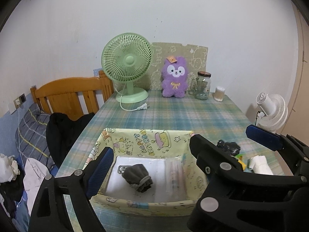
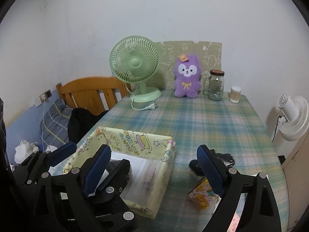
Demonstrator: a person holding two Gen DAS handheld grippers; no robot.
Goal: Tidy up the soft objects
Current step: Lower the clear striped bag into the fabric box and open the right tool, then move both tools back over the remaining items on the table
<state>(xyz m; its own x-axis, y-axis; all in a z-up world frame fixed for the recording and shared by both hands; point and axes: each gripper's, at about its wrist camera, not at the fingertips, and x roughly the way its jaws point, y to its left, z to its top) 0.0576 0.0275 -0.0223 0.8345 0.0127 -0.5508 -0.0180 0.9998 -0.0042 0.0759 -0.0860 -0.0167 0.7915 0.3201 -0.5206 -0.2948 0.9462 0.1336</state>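
A yellow cartoon-print fabric box (image 1: 146,139) (image 2: 135,141) stands near the front of the plaid-covered table (image 1: 173,114). Inside it a grey drawstring pouch (image 1: 138,177) lies on white folded packs. My left gripper (image 1: 151,150) is open above the box and touches nothing. My right gripper (image 2: 154,148) is close beside it, open and empty, over the box's right edge. A black crumpled soft thing (image 1: 227,146) (image 2: 226,157) lies on the cloth right of the box. A white roll (image 1: 259,164) and a yellow cartoon packet (image 2: 202,193) lie nearer. A purple plush (image 1: 174,77) (image 2: 187,77) sits upright at the back.
At the back stand a green desk fan (image 1: 127,65) with its loose plug, a glass jar (image 1: 202,86) and a cotton-swab tub (image 1: 219,93). A white fan (image 2: 293,116) stands off the table's right edge. A bed with a wooden headboard (image 1: 71,94), pillow and dark clothes lies left.
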